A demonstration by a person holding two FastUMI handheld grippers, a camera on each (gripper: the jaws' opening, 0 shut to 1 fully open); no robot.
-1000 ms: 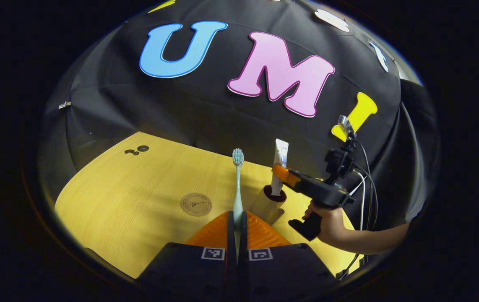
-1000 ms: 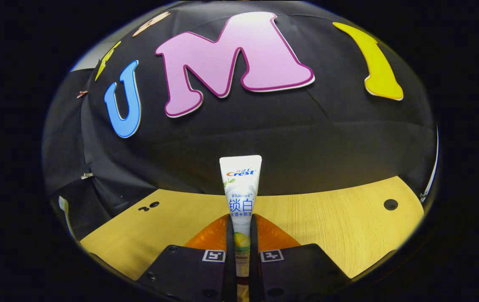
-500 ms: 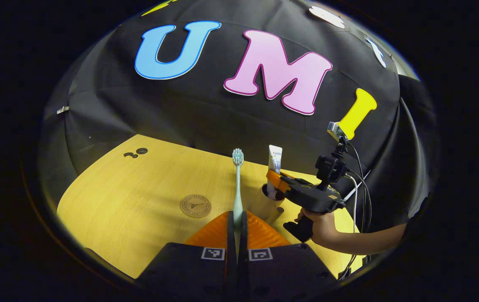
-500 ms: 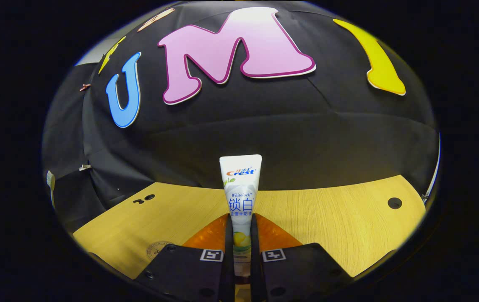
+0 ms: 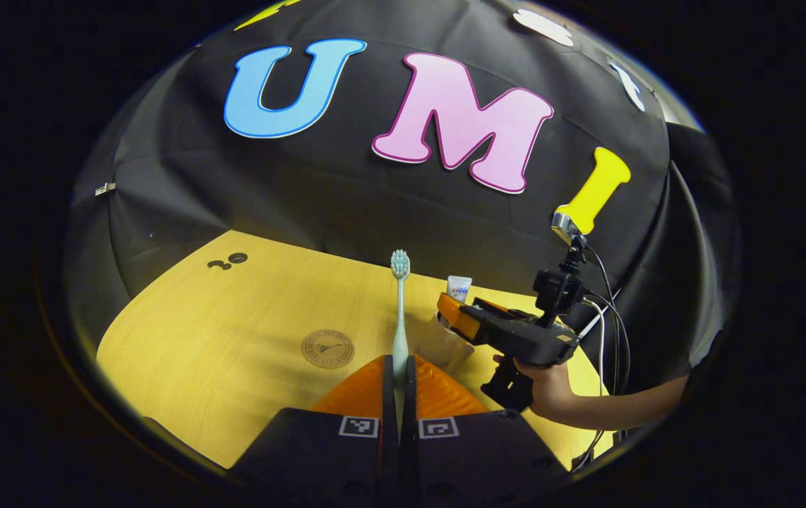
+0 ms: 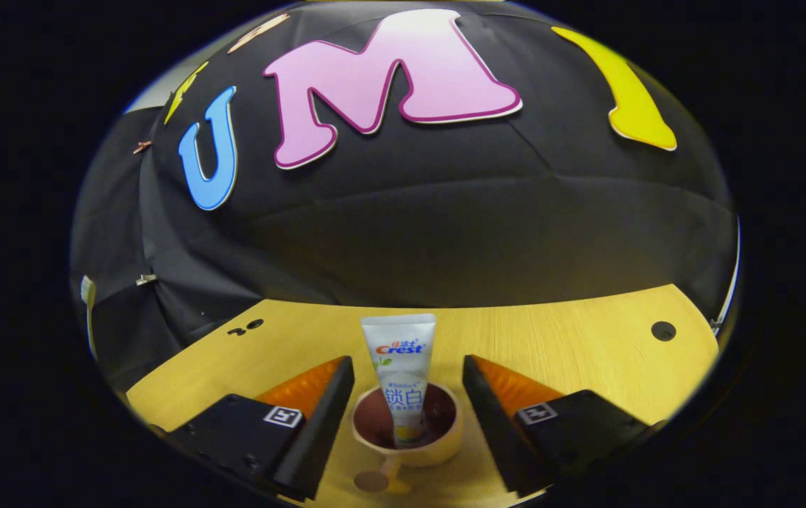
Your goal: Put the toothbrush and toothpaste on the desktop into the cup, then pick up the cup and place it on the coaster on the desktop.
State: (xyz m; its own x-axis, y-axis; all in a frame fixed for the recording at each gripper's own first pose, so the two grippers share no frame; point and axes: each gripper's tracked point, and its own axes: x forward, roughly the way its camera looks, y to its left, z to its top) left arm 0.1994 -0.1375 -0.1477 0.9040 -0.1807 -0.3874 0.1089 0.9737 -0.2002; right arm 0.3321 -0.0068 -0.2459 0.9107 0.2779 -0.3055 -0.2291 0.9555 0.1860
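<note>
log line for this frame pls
toothpaste: upright in cup | right gripper: open, straddling cup | left gripper: shut on toothbrush | coaster: bare

In the right gripper view the toothpaste [image 6: 400, 381] stands upright in the cup [image 6: 407, 427], which sits on the tabletop [image 6: 572, 353] toward its near edge, between the spread fingers of the right tongs [image 6: 407, 395], touching neither. In the left gripper view the toothbrush [image 5: 399, 310] stands upright between the closed fingers of the left tongs [image 5: 399, 374]; the coaster [image 5: 327, 348] lies on the tabletop to its left, the cup just to its right.
</note>
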